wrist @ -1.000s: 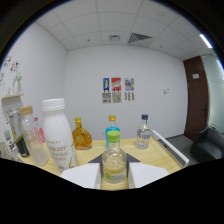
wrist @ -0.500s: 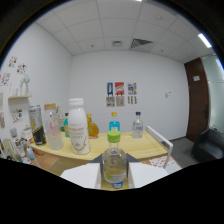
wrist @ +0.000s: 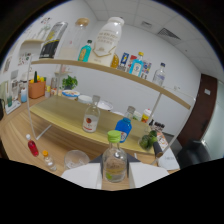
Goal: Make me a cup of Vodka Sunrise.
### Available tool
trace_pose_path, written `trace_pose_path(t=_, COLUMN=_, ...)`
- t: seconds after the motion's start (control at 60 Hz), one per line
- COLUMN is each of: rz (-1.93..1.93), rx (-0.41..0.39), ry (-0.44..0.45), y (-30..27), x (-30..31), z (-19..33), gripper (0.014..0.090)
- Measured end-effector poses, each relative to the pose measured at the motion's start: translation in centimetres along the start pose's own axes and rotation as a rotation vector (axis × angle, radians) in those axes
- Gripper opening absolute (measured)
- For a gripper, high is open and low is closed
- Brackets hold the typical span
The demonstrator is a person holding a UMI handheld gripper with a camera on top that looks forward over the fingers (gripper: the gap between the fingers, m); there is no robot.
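Observation:
My gripper is shut on a small clear bottle with a green cap, held upright between the white fingers. Just ahead and a little left of the fingers, an empty clear glass cup stands on the wooden table. Beyond it is a two-level shelf. On its lower level stand a clear bottle with a red label and a blue bottle. The upper level carries a tall white bottle, a bottle of blue liquid and several more bottles.
A small red bottle and a tiny orange-capped bottle stand on the table left of the cup. A green bunch lies at the shelf's right end. Behind are a potted plant, an orange box and a brown door.
The gripper has pulled back and dropped with the bottle still in it. The shelf top now sits high and tilted, and the lower level, the table and the cup have come into view.

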Motion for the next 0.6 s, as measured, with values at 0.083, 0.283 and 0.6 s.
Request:
trace_pose_path(t=0.083, rz=-0.171, rx=-0.013, ry=0.026, y=0.4, x=0.1, z=0.6, gripper=0.0356)
trace_pose_path(t=0.283, rz=-0.670, rx=-0.006, ry=0.077, y=0.6, x=0.1, z=1.9, gripper=0.0355)
trace_pose_path(t=0.6, rz=-1.335, rx=0.022, ry=0.143, y=0.4, x=-0.1, z=2.8, gripper=0.0356)
